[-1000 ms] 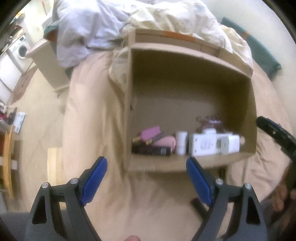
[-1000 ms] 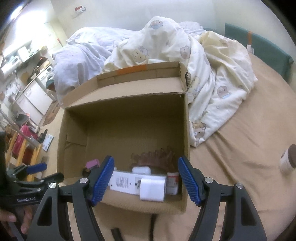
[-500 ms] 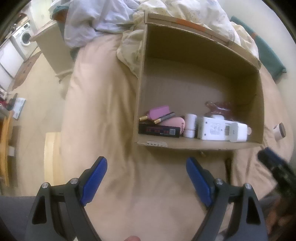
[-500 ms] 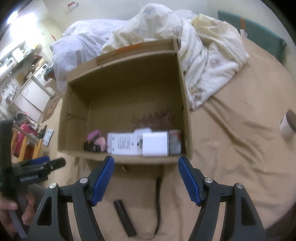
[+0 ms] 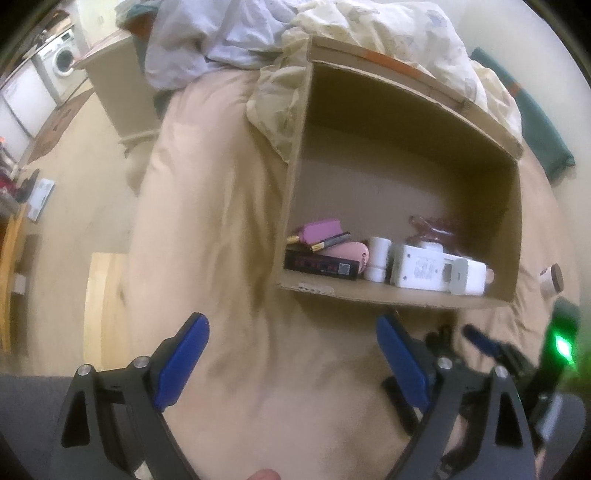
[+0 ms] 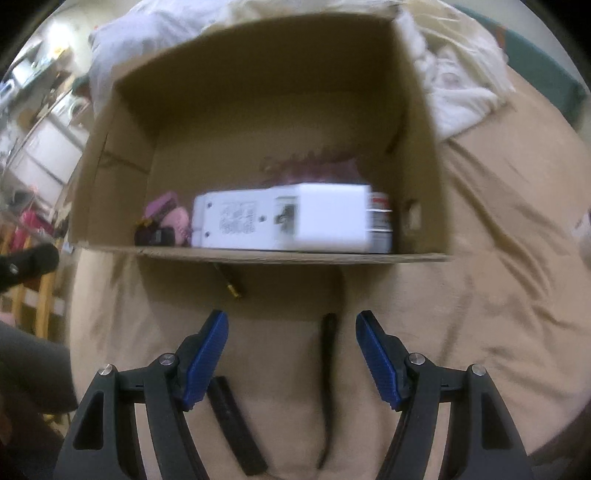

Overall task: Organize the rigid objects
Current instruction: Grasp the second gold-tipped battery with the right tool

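An open cardboard box (image 5: 391, 295) lies on the bed and holds a white power adapter (image 6: 284, 218), a pink case (image 5: 351, 254), a black carton (image 5: 321, 266), a white cylinder (image 5: 378, 258) and a reddish glass piece (image 5: 432, 225). In front of the box, a black bar (image 6: 236, 424), a black strap (image 6: 328, 369) and a thin gold-tipped stick (image 6: 231, 286) lie on the beige sheet. My right gripper (image 6: 291, 319) is open just above the strap. My left gripper (image 5: 290, 325) hovers over bare sheet with nothing between its jaws, which are opening.
A crumpled duvet (image 5: 388, 33) lies behind the box. A small brown-lidded jar (image 5: 552, 278) sits on the sheet to the box's right. The bed's left edge drops to a wooden floor (image 5: 74, 155), with a nightstand (image 5: 118, 88) beyond.
My right gripper has sunk toward the sheet in front of the box, bringing the black bar and strap between its fingers. The left gripper stayed in place, rolled slightly, and its jaws widened.
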`<state>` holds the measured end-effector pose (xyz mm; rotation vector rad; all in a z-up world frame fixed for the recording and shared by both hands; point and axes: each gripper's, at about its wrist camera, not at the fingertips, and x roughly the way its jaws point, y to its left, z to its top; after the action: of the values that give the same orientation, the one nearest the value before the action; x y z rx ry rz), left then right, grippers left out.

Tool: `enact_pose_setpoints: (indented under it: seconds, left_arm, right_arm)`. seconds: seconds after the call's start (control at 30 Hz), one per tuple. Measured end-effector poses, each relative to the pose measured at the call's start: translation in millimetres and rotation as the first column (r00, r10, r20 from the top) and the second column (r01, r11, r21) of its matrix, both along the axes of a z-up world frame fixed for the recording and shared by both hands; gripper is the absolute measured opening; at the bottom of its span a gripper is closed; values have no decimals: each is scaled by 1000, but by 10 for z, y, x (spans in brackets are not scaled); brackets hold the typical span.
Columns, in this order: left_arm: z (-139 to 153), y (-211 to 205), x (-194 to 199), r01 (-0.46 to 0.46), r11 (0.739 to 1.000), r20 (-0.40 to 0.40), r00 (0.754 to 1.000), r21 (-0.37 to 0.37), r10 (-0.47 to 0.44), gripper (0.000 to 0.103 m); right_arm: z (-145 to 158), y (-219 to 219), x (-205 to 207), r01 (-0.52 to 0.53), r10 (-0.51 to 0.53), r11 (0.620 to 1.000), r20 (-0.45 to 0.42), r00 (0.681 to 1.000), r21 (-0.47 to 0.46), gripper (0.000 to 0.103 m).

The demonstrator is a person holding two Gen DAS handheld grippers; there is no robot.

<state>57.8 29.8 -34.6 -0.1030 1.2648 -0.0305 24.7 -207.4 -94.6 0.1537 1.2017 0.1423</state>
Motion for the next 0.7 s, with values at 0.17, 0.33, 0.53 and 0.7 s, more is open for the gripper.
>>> enact_pose_setpoints:
  seconds: [0.17,0.33,0.53,0.7]
  left_arm:
    - [15,79,24,-43,999,-9,999,-26,43,91]
    - [43,79,33,-40,998,-10,999,-53,40,91]
    - [68,95,67,-48,997,-5,999,-66,48,91]
    - [42,44,99,-30,998,-14,999,-57,29,91]
  right_arm:
    - [-200,240,114,45,-44,996,-16,999,74,75]
    - [-352,593,274,30,-30,1000,-7,1000,-2,75]
    - [-429,846,305,-76,80,988,25,996,-137,31]
    - [-366,894,179,-170,174,979,26,984,-116,11]
